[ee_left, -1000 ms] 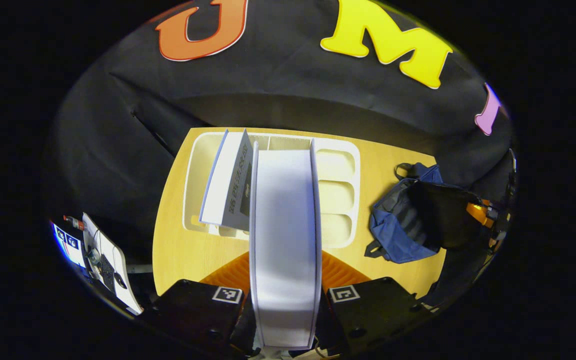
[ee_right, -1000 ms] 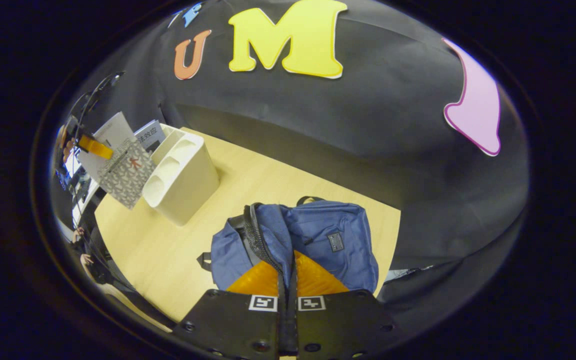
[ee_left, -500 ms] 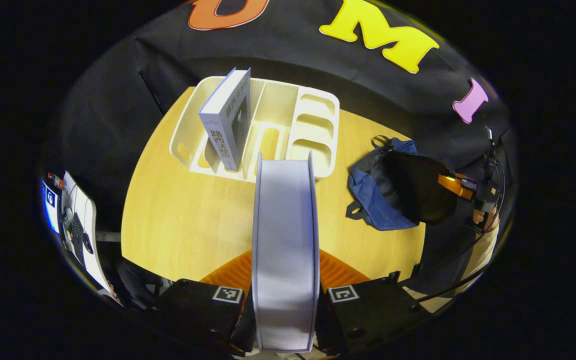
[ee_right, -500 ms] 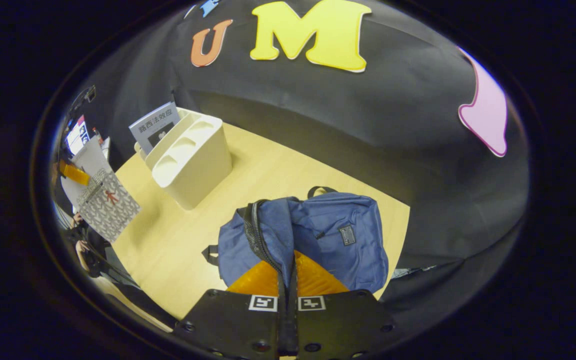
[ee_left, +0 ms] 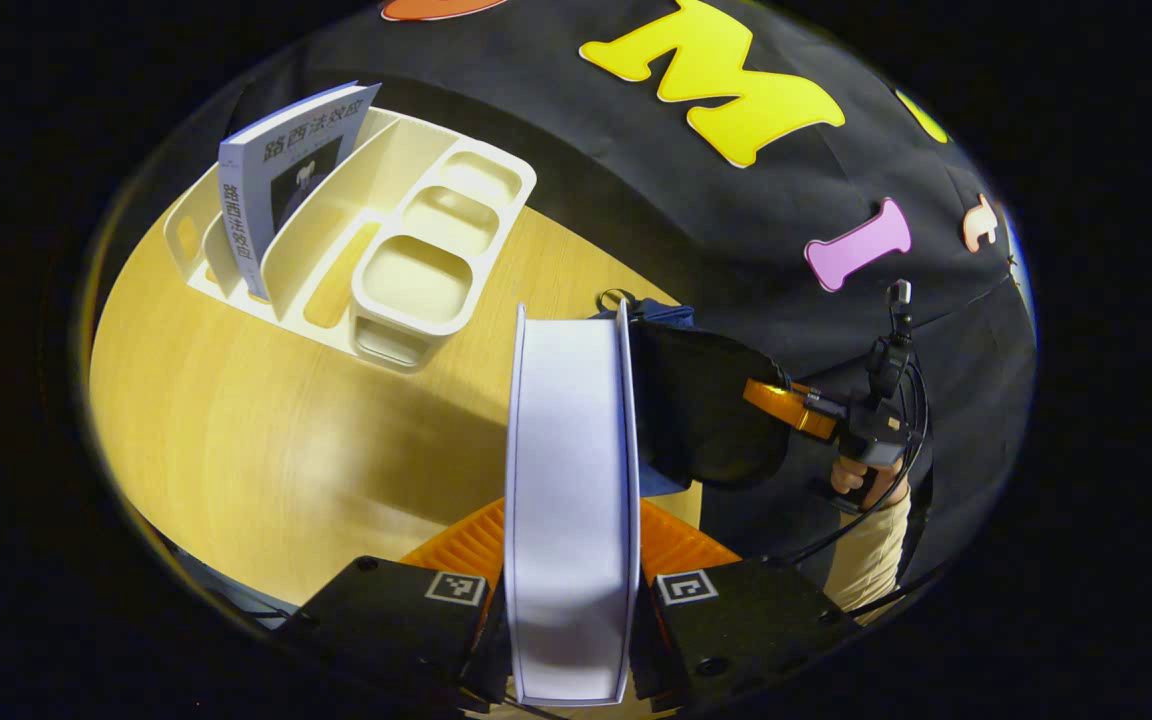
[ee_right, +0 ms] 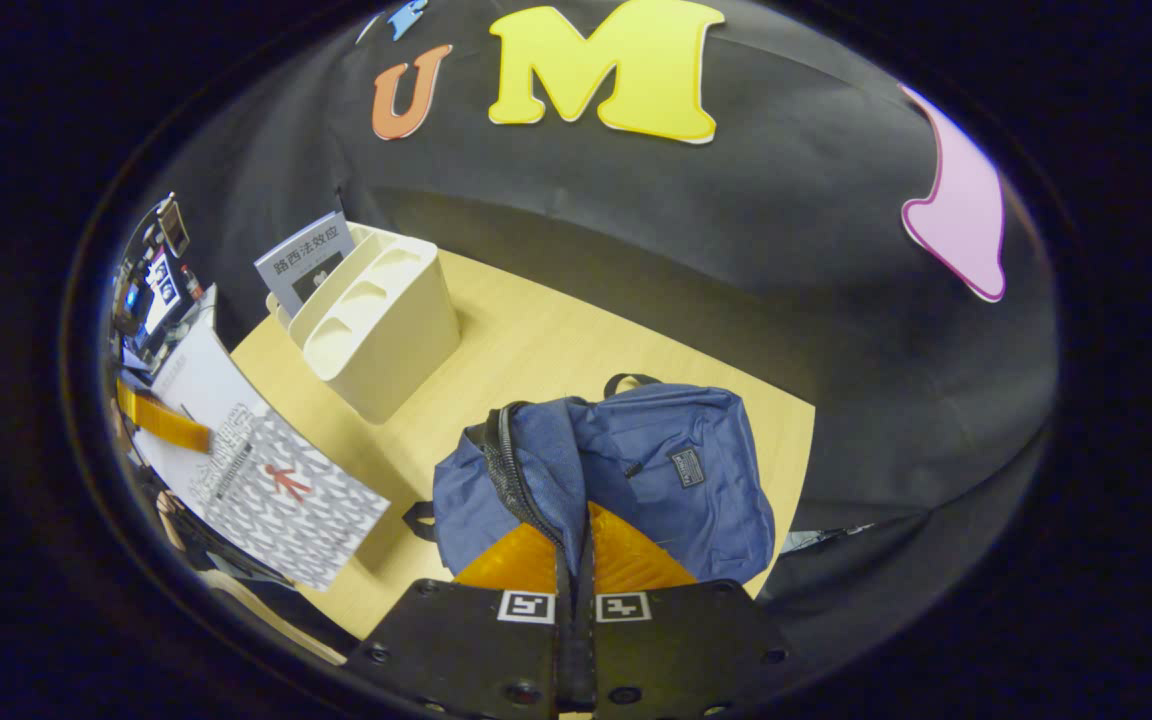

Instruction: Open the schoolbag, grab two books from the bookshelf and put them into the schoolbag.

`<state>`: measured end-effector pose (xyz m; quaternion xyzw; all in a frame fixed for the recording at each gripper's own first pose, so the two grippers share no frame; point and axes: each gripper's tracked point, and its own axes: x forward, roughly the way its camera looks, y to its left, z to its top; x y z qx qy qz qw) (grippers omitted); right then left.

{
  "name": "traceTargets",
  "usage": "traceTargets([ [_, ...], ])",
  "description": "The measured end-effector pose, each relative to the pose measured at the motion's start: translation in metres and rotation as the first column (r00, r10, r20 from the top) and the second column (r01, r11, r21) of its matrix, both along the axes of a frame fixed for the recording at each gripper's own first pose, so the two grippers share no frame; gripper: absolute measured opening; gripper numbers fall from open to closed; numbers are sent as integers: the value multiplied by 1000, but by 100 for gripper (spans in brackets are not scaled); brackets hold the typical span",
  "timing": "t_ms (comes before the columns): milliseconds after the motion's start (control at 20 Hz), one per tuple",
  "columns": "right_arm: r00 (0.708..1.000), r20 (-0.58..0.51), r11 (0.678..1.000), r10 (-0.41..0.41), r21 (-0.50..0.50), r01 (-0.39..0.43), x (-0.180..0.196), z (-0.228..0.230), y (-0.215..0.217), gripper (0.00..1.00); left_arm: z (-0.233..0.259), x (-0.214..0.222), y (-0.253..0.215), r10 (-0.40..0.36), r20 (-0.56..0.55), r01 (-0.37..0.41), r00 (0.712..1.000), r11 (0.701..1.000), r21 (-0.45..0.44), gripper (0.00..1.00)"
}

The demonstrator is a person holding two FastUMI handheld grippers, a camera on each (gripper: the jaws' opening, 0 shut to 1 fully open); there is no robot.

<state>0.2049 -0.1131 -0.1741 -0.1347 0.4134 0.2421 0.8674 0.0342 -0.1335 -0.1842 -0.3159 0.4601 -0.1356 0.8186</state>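
Observation:
My left gripper [ee_left: 571,530] is shut on a thick book [ee_left: 568,450], seen page-edge on; its patterned cover [ee_right: 271,490] shows in the right gripper view, left of the bag. The blue schoolbag [ee_right: 666,470] lies on the wooden table [ee_right: 536,350]. My right gripper [ee_right: 576,530] is shut on the bag's fabric edge by the zipper, lifting it. The bag's dark mouth [ee_left: 706,410] gapes just right of the held book. A second book [ee_left: 281,180] leans in the white bookshelf [ee_left: 416,290], which also shows at the left of the right gripper view [ee_right: 376,320].
A hand [ee_left: 861,485] holds the right gripper's handle at the right of the left gripper view. Bare tabletop [ee_left: 266,440] lies between the shelf and the bag. Clutter with a screen [ee_right: 151,290] stands beyond the table's left end.
The left gripper has carried the book away from the bookshelf, rightward to beside the bag's mouth. The right gripper keeps its hold on the bag's edge, barely moving.

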Motion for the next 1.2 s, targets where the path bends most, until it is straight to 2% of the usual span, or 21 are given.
traceTargets([
  [50,1000,-7,1000,-1,2,1,0,-1,1,0,-3,9,-8,2,12,-2,1000,1000,-19,48],
  [100,1000,-12,1000,2,1,-2,-1,-1,2,0,-7,17,-15,-8,35,9,999,1000,-29,53],
  [150,1000,-16,1000,3,0,-3,-2,-2,4,0,-10,29,-23,-23,69,25,997,999,-29,48],
  [300,1000,-18,1000,11,-21,-11,-2,-4,4,0,-19,59,-42,-84,154,93,985,994,-52,48],
  [450,1000,-27,1000,6,-26,-7,-2,-6,3,0,-29,72,-57,-119,163,139,979,984,-113,48],
  [500,999,-33,1000,-2,-22,1,-1,-9,3,0,-31,78,-67,-130,178,157,975,976,-148,52],
  [600,999,-42,1000,-14,-20,13,1,-9,3,0,-37,86,-80,-126,197,162,972,970,-180,48],
  [750,999,-39,999,-17,-37,16,5,-9,4,0,-58,108,-92,-88,203,126,975,976,-179,48],
  [900,998,-53,999,-27,-42,25,7,-10,6,0,-75,115,-97,-171,243,201,955,974,-108,48],
  [950,998,-52,999,-24,-50,22,8,-10,7,0,-78,120,-97,-181,255,217,950,968,-123,48],
  [1200,997,-68,998,-38,-55,34,7,-12,14,0,-107,138,-79,-117,266,171,957,967,-190,48],
])
